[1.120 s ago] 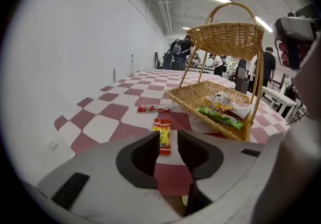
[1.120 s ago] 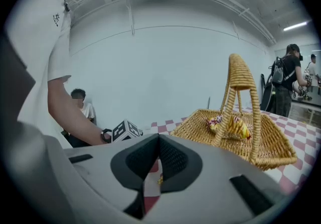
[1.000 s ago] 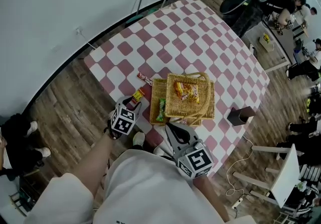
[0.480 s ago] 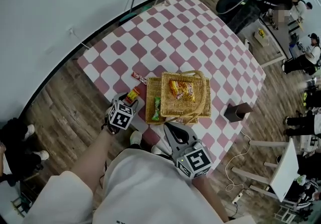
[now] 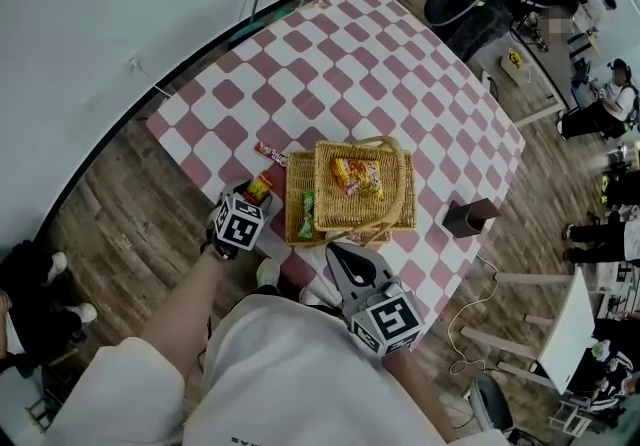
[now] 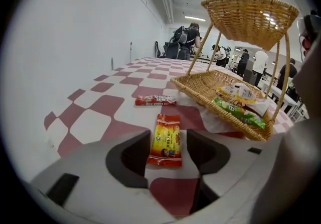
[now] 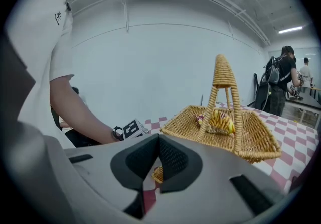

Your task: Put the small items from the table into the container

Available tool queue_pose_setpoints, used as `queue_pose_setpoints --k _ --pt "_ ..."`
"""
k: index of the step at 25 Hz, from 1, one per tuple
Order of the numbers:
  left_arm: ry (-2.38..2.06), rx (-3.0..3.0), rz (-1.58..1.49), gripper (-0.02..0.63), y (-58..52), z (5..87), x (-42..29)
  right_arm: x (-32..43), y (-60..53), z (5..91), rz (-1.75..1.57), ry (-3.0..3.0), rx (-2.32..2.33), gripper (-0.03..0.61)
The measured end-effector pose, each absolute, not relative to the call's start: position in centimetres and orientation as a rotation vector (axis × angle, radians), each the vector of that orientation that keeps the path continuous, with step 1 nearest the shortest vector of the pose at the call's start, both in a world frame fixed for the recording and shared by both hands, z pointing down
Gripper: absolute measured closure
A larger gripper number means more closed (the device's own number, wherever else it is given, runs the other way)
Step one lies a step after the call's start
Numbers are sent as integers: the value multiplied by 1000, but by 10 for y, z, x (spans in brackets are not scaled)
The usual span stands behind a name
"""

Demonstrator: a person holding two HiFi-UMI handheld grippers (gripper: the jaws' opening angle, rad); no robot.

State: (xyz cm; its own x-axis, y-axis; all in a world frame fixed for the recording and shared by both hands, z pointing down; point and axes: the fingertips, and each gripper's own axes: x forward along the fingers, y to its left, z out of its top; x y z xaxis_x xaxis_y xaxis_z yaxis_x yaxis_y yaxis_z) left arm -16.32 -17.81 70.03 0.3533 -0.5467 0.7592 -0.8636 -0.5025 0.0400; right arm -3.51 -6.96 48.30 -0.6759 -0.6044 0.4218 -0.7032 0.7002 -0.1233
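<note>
Red-yellow sachet flat on checked table, between left gripper's wide-open jaws, pads clear of it. Red bar just beyond. Wicker basket beside. Right gripper: jaws closed, empty.

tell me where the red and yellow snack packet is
Left gripper view: the snack packet lies on the table inside the open left claw, left of the wicker basket.

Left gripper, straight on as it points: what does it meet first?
Probably the red-and-yellow snack packet lying flat on the checkered table, framed by the left gripper's open fingers.
</note>
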Motion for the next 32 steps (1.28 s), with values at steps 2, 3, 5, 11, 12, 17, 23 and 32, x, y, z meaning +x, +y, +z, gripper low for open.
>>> queue_pose_setpoints --k 2,3,5,11,12,17,23,32 --pt "-1224 2177 983 370 -178 702 -163 -34 -70 483 393 -2558 1028 565" --pt "-1222 2174 986 370 -178 703 -163 -34 -70 482 393 -2558 1032 565" --pt "-1219 2169 993 370 -178 704 -163 -33 -71 482 393 -2557 1038 565" --pt "-1218 2168 1001 408 -179 705 -165 -29 -71 484 394 -2553 1049 565" --pt "-1220 2166 1003 422 -179 705 -165 -30 -70 484 396 -2554 1048 565" --pt "-1221 2163 1023 439 -181 704 -168 -31 -73 482 400 -2558 1046 565" --pt "-1227 2176 1024 460 -181 702 -169 -30 -73 483 395 -2557 1046 565" --pt "-1273 2195 999 506 -186 688 -171 -28 -73 481 401 -2564 1050 565"
